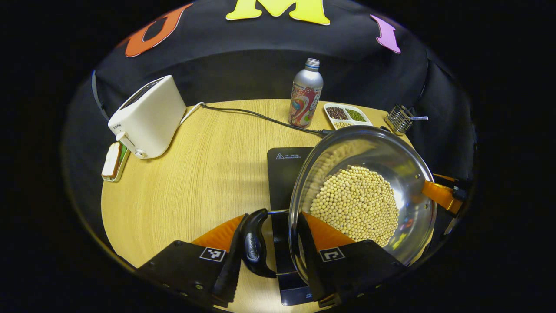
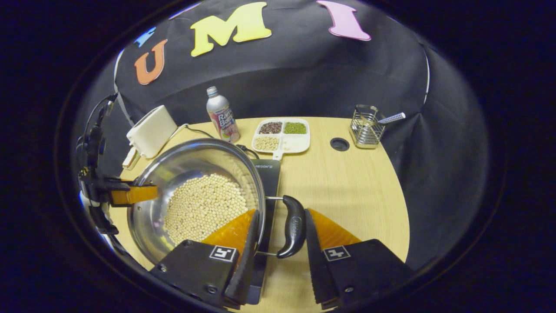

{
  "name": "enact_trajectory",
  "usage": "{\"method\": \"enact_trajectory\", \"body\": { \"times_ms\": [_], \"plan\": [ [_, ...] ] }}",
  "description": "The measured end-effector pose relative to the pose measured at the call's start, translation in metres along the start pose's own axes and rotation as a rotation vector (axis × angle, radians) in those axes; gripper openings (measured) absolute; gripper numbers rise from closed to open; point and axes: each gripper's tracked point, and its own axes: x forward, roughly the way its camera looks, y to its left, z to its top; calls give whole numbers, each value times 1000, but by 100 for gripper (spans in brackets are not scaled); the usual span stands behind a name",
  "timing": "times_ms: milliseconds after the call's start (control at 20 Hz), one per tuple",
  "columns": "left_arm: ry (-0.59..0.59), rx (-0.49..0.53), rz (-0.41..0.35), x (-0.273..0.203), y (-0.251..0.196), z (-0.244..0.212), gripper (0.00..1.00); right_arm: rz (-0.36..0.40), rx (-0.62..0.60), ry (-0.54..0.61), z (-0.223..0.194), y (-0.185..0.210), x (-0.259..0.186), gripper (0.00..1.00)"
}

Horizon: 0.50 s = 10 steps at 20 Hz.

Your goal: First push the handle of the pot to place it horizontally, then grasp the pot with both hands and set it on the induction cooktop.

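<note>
- Holding the pot between both claws, one side handle each; it sits partly over the induction cooktop, and contact with the glass cannot be judged from either view.
- Left claw: fingers part open, straddling the black left handle and the pot rim. The handle lies in the gap with a little daylight on at least one side (full squeeze not confirmed).
- Right claw: same posture on the right handle; one finger sits inside the rim line and the other outside the handle, with a slight gap visible, so the grip looks loose rather than clamped.
- In the right gripper view the left claw appears at the pot's far rim, opposite, so the pot is bracketed across its width.
- Both handles read as lying roughly level, so the push step looks done; the carry and set-down step is in hand.
- Key relation: the cooktop lies beneath and toward the left-claw side of the pot, its long axis running away from the cameras. The pot overhangs it toward the right claw's side, so the next shift likely goes toward the left claw.
- Load: soybeans heaped in the bowl (tilt would spill them); keep both sides level.
- Worktop also carries a toaster, bottle and divided tray, all well apart from the pot.
</note>
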Motion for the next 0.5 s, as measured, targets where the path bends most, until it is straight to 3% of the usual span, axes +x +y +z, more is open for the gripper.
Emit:
{"method": "enact_trajectory", "body": {
  "times_ms": [100, 150, 400, 500],
  "plan": [
    [-10, 0, 6, 0, 1, 0, 68, -3, 0, -7, -2, 0, 0, 57],
    [-14, 6, 6, 0, 2, 0, 63, -4, -4, -11, -2, 0, 0, 57],
    [-15, -3, 7, 0, 0, 0, 64, 1, -5, -40, 1, 0, 0, 57],
    [-23, -9, 10, -1, -1, 0, 75, 12, -23, -58, 2, -1, 4, 61]
  ]
}}
